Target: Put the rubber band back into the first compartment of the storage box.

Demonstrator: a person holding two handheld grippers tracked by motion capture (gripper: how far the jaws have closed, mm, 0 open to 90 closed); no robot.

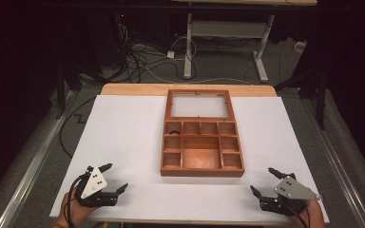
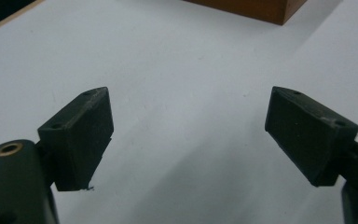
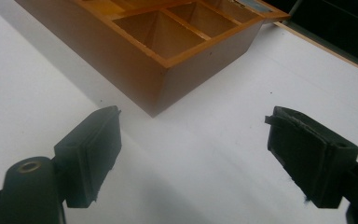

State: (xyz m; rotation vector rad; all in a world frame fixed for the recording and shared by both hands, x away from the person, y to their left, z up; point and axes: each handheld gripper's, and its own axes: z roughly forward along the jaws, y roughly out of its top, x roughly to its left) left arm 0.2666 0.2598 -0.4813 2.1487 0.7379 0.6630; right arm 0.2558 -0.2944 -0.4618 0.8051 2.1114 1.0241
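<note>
A wooden box (image 1: 202, 151) with its lid (image 1: 199, 104) open flat sits at the centre of the white desk (image 1: 123, 142). The left gripper (image 1: 115, 178) and right gripper (image 1: 262, 179) rest near the front corners, fingers released, empty.

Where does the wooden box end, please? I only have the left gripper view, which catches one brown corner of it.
Observer: In the high view, the wooden box lies mid-table with its glass-paned lid opened flat away from the person.
Operator: Is anything inside?
Observer: The compartments look empty, except for a small dark item in the far-left one.
Operator: And my other gripper?
Observer: The right gripper sits open near the table's front right corner.
</note>
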